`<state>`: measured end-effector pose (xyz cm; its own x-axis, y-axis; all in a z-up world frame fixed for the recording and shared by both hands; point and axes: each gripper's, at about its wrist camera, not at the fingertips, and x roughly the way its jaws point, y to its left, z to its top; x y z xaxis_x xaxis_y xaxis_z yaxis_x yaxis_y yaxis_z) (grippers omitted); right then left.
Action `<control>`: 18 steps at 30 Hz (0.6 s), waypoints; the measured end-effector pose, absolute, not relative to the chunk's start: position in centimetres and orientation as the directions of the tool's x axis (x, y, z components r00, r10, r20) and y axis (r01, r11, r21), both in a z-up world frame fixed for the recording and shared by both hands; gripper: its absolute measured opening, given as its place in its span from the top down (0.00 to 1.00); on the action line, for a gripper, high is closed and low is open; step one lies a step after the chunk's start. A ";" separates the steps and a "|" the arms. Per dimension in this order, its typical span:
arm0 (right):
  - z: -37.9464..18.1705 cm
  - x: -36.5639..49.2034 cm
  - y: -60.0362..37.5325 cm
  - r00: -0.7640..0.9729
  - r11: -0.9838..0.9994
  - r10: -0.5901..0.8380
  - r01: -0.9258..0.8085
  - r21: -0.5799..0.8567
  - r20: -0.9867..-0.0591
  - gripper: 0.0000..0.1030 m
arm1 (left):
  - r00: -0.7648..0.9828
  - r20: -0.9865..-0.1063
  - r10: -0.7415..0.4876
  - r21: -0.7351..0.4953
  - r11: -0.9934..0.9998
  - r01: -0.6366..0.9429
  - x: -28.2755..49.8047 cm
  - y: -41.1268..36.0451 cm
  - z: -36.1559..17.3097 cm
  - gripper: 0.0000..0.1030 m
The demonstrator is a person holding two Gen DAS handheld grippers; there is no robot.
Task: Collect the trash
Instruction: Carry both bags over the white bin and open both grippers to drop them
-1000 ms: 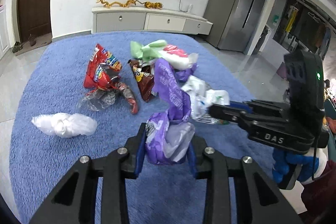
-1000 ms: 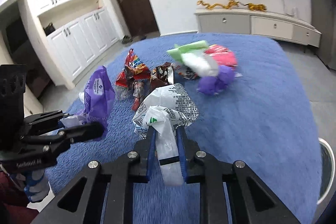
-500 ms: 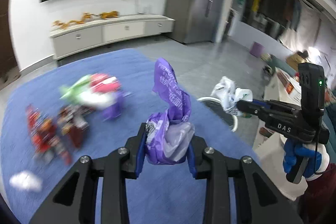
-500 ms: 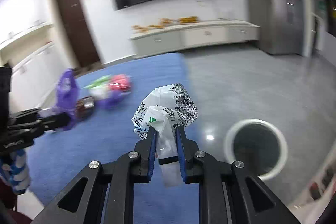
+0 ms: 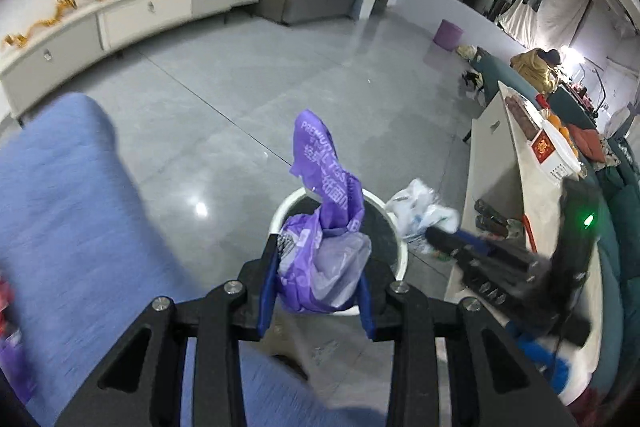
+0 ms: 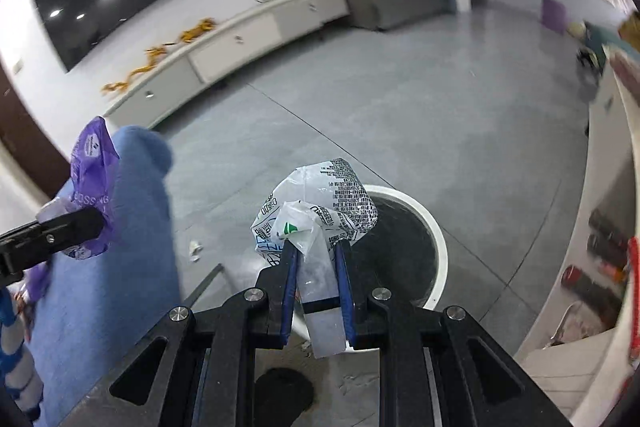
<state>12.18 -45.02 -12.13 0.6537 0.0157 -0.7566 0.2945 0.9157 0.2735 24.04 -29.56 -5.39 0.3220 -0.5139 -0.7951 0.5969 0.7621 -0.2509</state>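
Floor (image 5: pixel 248 99): bare grey tile across the middle of both views, wide and uncluttered up to the long white cabinet (image 5: pixel 120 15) along the upper left wall.
Rug (image 5: pixel 60 211): blue, filling the left side of the left wrist view; edge ends just short of the bin, grey tile between them.
Counter (image 5: pixel 492 155): pale, running down the right side, close beside the bin.
Bin (image 6: pixel 436 247): round, white rim, dark inside, standing on the tile at lower centre of both views; contents too dark to tell.
Left gripper (image 5: pixel 316 287): low centre of its own view, tilted downward, fingers clamped on a purple bag (image 5: pixel 320 251); bag crumpled, one end sticking up, seen against the bin's mouth.
Right gripper (image 6: pixel 316 279): low centre of its own view, tilted downward, fingers clamped on a white printed bag (image 6: pixel 332 207); bag bunched above the fingertips, at the bin's left rim in the picture.
Scrap (image 6: pixel 195 250): small white bit on the tile, between rug and bin.
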 end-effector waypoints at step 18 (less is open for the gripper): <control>-17.4 14.9 -50.0 0.585 0.869 -0.086 0.439 0.226 -0.806 0.57 | 0.242 -0.791 -0.562 -0.358 0.746 0.562 29.1 -36.0 -11.0 0.50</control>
